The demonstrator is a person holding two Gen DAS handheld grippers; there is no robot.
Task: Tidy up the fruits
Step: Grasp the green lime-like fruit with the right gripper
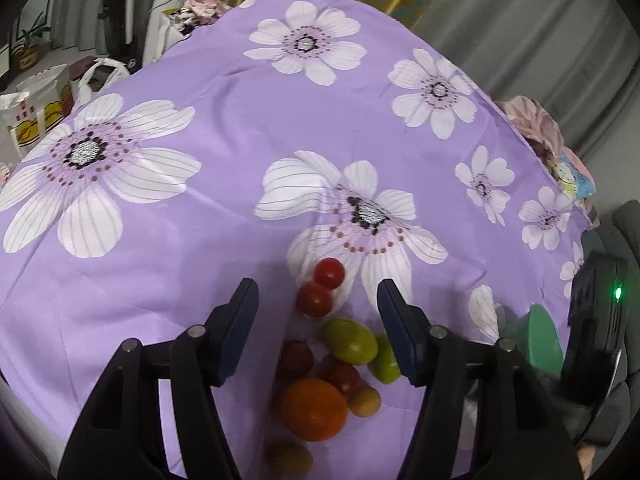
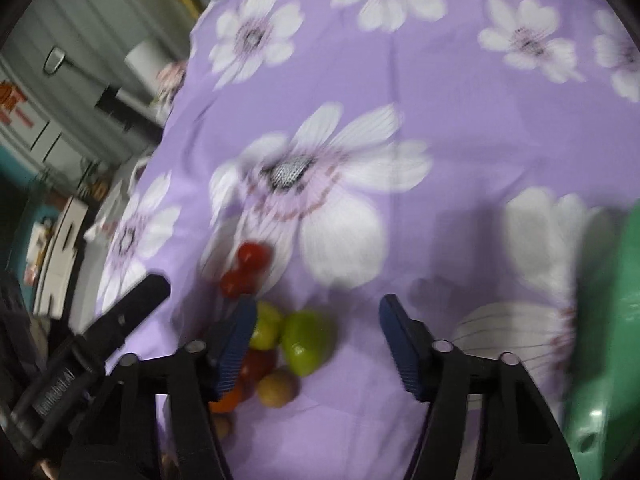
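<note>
Both tongs spread wide, nothing gripped: left gripper (image 1: 318, 294) straddles the fruit pile (image 1: 332, 352), likely lining up a pick, right gripper (image 2: 318, 312) sits between the pile and green container (image 2: 608, 340), probably the drop-off.

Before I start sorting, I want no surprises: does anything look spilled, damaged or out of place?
Nothing looks damaged. The fruits lie loose in a cluster on the purple floral cloth, outside the green container at the right. Both grippers, left and right, are open and empty.
</note>
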